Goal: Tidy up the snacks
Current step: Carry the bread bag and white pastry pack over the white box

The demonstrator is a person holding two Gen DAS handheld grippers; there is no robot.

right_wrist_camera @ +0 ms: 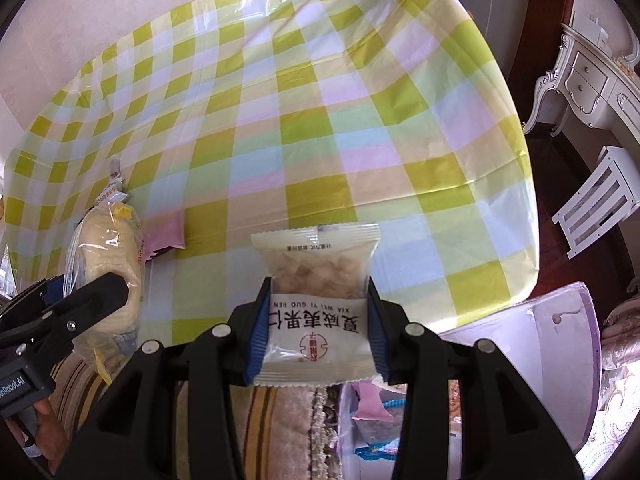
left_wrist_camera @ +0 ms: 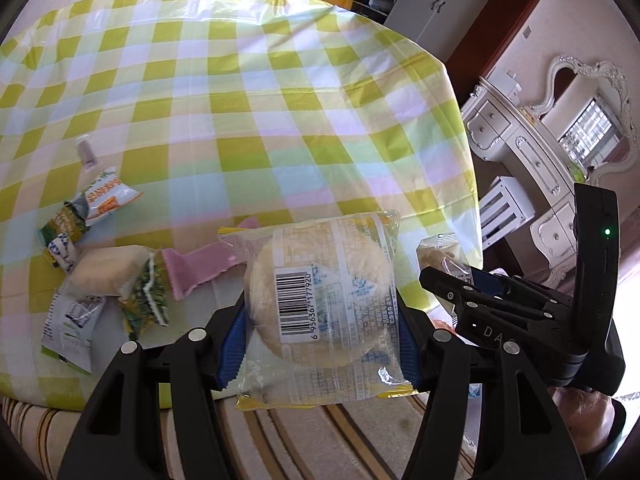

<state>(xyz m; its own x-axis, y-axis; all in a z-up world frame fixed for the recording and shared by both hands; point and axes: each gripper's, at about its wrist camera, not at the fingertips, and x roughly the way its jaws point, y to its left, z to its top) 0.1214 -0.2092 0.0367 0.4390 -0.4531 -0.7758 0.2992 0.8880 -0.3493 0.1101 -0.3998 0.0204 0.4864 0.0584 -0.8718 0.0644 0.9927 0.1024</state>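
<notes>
At the far left of the left wrist view, a loose cluster of small green, white and orange snack packets [left_wrist_camera: 96, 280] is seen lying on the counter [left_wrist_camera: 248, 112], which is covered with a yellow-green checked plastic cloth; a pink wrapper [left_wrist_camera: 200, 268] lies just to the right of that cluster. Nearer the middle, the left gripper [left_wrist_camera: 320, 344] is closed on a clear plastic packet holding a round pale bun [left_wrist_camera: 320, 304], barcode side up, with the packet's long axis running forward along the fingers and its far end reaching over the counter's near edge. To the right of it, the right gripper [right_wrist_camera: 318, 336] is closed on a small white square packet printed with red characters [right_wrist_camera: 318, 308], held level above the near edge of the counter, its clear window end pointing away over the cloth. The two grippers are held side by side, close but apart. Below and to the right of the right gripper, a pale lilac bin [right_wrist_camera: 540, 340] is visible off the counter's edge, with other wrapped snacks [right_wrist_camera: 376, 420] inside. It is judged that the coming move depends on direction: the loose cluster lies to the left, nearer the left gripper, whereas the bin lies to the lower right, nearer the right gripper.
</notes>
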